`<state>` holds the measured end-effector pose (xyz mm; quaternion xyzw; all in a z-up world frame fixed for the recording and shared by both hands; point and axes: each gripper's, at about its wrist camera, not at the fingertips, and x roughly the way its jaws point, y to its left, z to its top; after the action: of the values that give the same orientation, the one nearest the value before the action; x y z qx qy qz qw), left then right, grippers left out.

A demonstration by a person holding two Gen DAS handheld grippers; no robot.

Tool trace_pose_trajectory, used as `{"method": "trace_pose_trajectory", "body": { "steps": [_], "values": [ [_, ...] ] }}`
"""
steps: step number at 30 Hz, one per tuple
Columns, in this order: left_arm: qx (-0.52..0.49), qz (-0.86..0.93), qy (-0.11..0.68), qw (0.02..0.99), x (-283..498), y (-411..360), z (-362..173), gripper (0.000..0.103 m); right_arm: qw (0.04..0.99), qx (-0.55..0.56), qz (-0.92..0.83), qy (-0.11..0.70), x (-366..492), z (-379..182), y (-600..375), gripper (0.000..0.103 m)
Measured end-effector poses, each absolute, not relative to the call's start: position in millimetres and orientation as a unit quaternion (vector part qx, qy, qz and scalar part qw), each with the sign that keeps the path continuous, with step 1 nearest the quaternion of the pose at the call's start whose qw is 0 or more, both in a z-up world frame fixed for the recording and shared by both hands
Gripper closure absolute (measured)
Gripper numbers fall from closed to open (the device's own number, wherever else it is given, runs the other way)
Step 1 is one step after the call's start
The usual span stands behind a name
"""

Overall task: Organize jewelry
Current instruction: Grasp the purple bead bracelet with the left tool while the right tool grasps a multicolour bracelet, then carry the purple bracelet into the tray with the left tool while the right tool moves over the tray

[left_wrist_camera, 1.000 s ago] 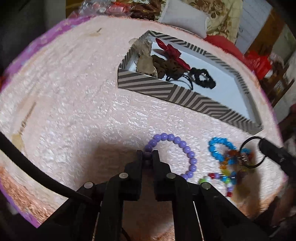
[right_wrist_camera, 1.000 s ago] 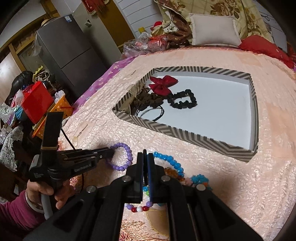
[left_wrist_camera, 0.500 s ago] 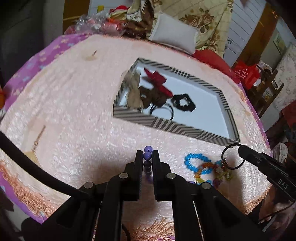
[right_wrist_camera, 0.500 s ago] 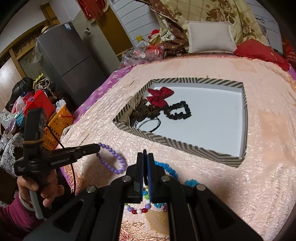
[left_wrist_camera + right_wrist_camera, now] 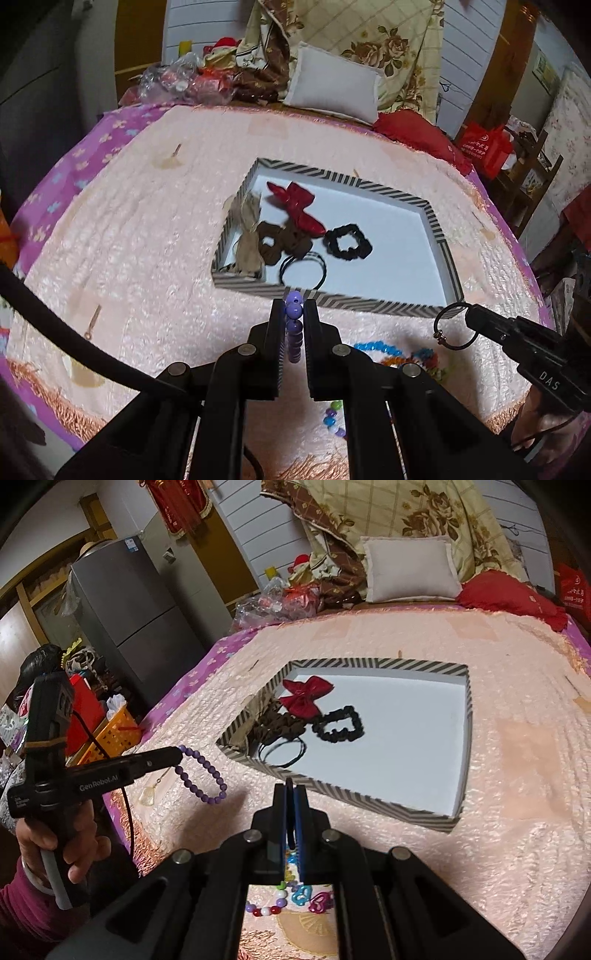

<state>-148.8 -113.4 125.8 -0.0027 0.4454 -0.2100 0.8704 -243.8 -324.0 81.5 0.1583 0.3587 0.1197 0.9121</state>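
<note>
Right wrist view: left gripper (image 5: 177, 755) clamps the purple bracelet (image 5: 203, 775), hanging above the bedspread (image 5: 517, 775) beside the striped tray (image 5: 369, 801); right gripper (image 5: 467, 315) pinches a black ring (image 5: 452, 326) near the tray's front edge

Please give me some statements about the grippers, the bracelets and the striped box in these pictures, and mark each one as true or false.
1. The left gripper is shut on the purple bead bracelet, which hangs above the bedspread. True.
2. The right gripper is open and holds nothing. False: it is shut on a thin black ring.
3. The red bow lies inside the striped box. True.
4. The black scrunchie lies on the bedspread outside the box. False: it lies in the box, beside the bow.
5. Colourful bead bracelets lie on the bedspread in front of the box. True.
</note>
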Motion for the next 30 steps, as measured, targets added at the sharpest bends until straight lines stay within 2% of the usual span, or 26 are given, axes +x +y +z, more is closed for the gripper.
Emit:
{"method": "trace_pose_trajectory", "body": {
  "steps": [19, 30],
  "values": [
    [0.037, -0.230, 0.432, 0.871, -121.3, -183.1, 141.9, 0.103, 0.919, 0.177, 0.079, 0.343, -232.5, 86.5, -367.1, 0.100],
    [0.013, -0.271, 0.458, 0.847, -96.5, -232.4, 132.3, 0.103, 0.917, 0.186, 0.058, 0.348, -212.3, 81.1, -390.1, 0.100]
  ]
}}
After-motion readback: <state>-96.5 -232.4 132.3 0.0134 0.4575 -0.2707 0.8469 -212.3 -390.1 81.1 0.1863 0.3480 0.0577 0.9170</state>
